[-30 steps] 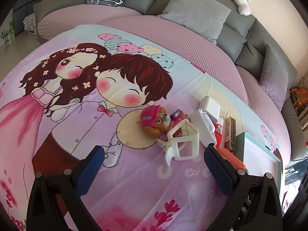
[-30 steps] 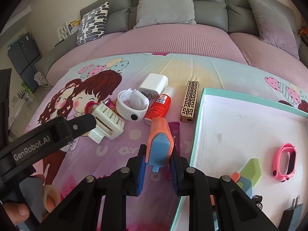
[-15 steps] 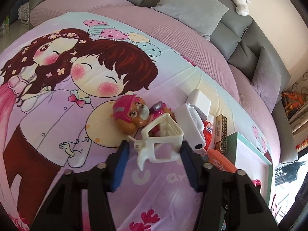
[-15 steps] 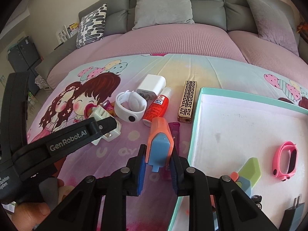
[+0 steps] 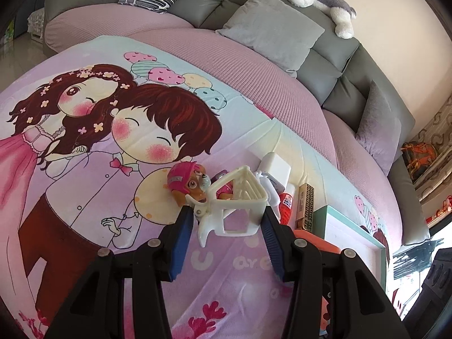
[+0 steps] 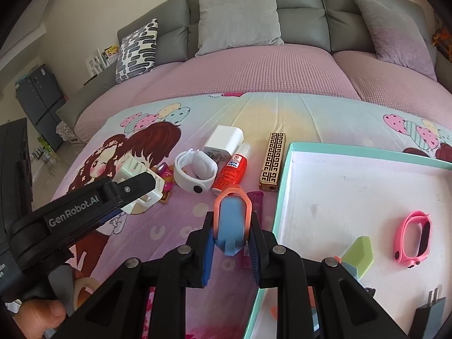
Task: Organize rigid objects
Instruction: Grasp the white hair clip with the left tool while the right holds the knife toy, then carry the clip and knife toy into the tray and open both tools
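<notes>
Over on the left, the left gripper [image 5: 227, 220] had its blue pads clamped on the cream-white openwork plastic holder [image 5: 236, 204], one pad on each flat side, and the piece sat slightly off the cartoon-printed pink blanket [image 5: 84, 186]. That hollow frame looked thin-walled to me; squeezed harder it could flex and pop out, and its spout-like tab hung low enough to snag the fabric. Right behind it lay the pink-helmeted toy puppy figure [image 5: 188, 182], touching or nearly touching the holder, so a careless lift might drag the toy along.

Next came the white wristband-style watch [image 6: 195, 173], the white square wall charger [image 6: 224, 141], the red glue bottle with a white cap [image 6: 233, 169] and the gold patterned rectangular lighter [image 6: 272, 161], packed close enough that one nudge would scatter them.

The right gripper [image 6: 230, 240] was closed on a blue and orange plastic clip [image 6: 231, 220], just beside the rim of the mint-edged white cardboard tray [image 6: 285, 186]. Swung low, the clip could catch that rim. Inside, the pink oval wristband [image 6: 414, 238] and green angular block [image 6: 358, 254] could be knocked by a dropped piece.
</notes>
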